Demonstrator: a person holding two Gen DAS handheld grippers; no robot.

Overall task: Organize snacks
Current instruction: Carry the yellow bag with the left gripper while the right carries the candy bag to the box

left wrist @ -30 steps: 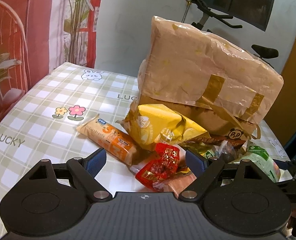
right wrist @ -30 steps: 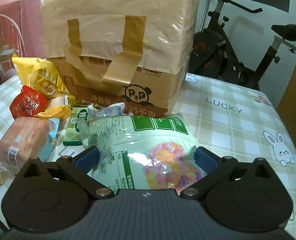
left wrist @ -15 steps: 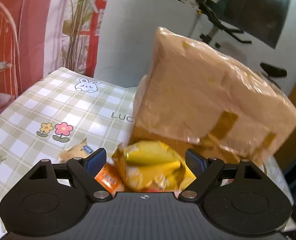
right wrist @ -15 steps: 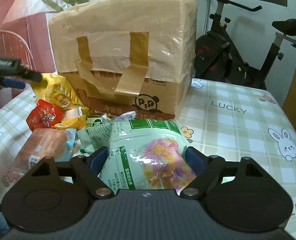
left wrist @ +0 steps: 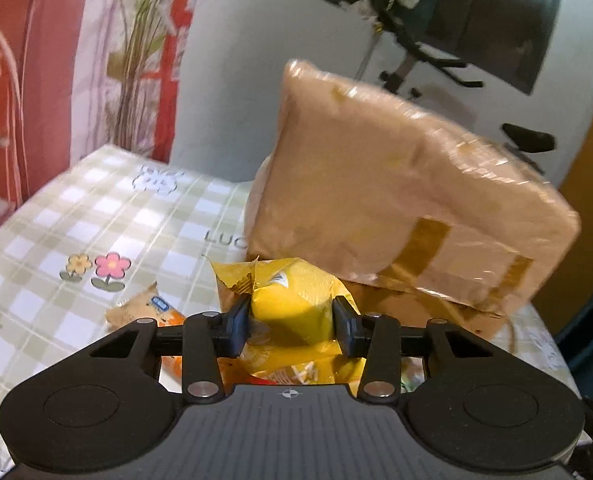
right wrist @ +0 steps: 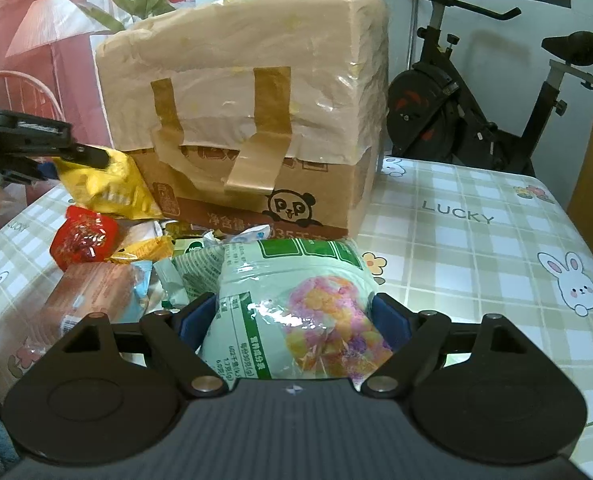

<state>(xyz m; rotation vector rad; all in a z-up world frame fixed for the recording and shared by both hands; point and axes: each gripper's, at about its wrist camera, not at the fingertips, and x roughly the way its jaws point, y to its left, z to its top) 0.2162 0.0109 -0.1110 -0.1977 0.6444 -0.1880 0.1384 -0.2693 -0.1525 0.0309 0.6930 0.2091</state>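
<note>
In the left wrist view, the left gripper [left wrist: 291,326] pinches a yellow bag [left wrist: 290,304] between its two fingers [left wrist: 238,326], the pads pressing into its puffed sides. The bag sits just in front of a large box [left wrist: 400,208] wrapped in tan plastic and taped with brown strips; the view is blurred, so whether the bag is off the table cannot be told. To the left of the fingers an orange pack [left wrist: 152,312] lies on the checked tablecloth [left wrist: 76,224], partly hidden by the gripper body. In the right wrist view, the right gripper [right wrist: 294,316] has its blue pads against both sides of a green bag [right wrist: 296,304] with coloured pieces showing through a clear window; the bag lies on the tablecloth [right wrist: 476,256] close in front of the box [right wrist: 248,120], whose bare lower part carries a panda mark. To the left, the left gripper [right wrist: 56,152] reaches in from the edge, closed on the yellow bag [right wrist: 108,188] beside the box's left corner. Below that bag lie a red packet [right wrist: 84,240], a brown-wrapped pack [right wrist: 92,300] and some smaller green and yellow packets [right wrist: 168,252], crowded together. An exercise bike [right wrist: 476,108] stands behind the table on the right.
</note>
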